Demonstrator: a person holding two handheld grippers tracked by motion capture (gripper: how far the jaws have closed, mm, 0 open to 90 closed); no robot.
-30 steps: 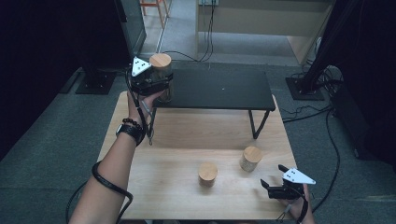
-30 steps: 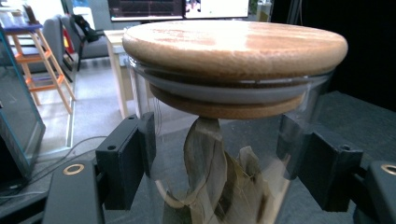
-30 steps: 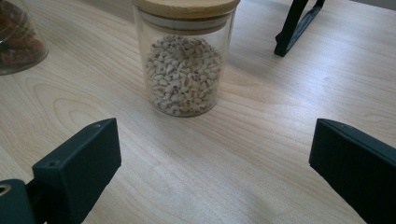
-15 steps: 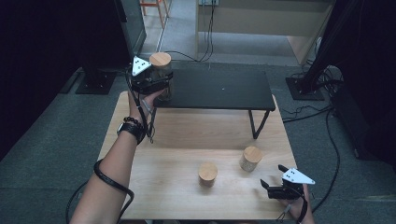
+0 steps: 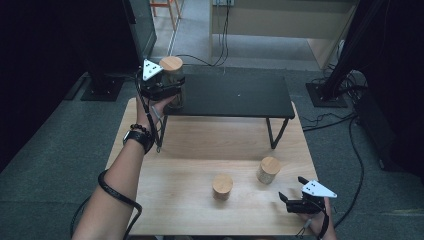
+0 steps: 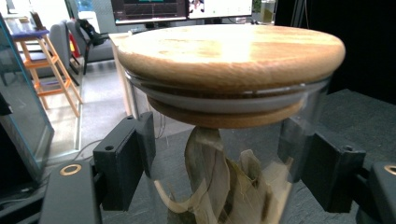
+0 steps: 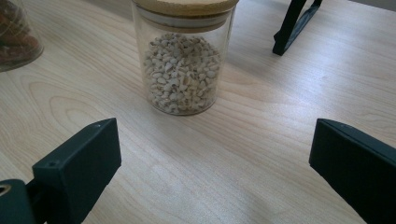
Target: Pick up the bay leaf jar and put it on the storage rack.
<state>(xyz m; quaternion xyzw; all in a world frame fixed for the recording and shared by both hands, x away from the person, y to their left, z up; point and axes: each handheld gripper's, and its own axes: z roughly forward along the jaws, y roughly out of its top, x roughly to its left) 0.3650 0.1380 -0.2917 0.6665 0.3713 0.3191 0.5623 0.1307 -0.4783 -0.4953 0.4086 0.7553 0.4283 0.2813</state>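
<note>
High view above the wooden table (image 5: 200, 145); gripper views close, level, perhaps sharing its jars (image 7: 184, 60).

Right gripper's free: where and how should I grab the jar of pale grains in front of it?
Grip the jar of pale grains on its straight glass wall, below the wooden lid, coming in level from the near side, where the right gripper sits with jaws open. It stands upright and the lid overhangs, so a side grip at mid-height probably holds best.
</note>
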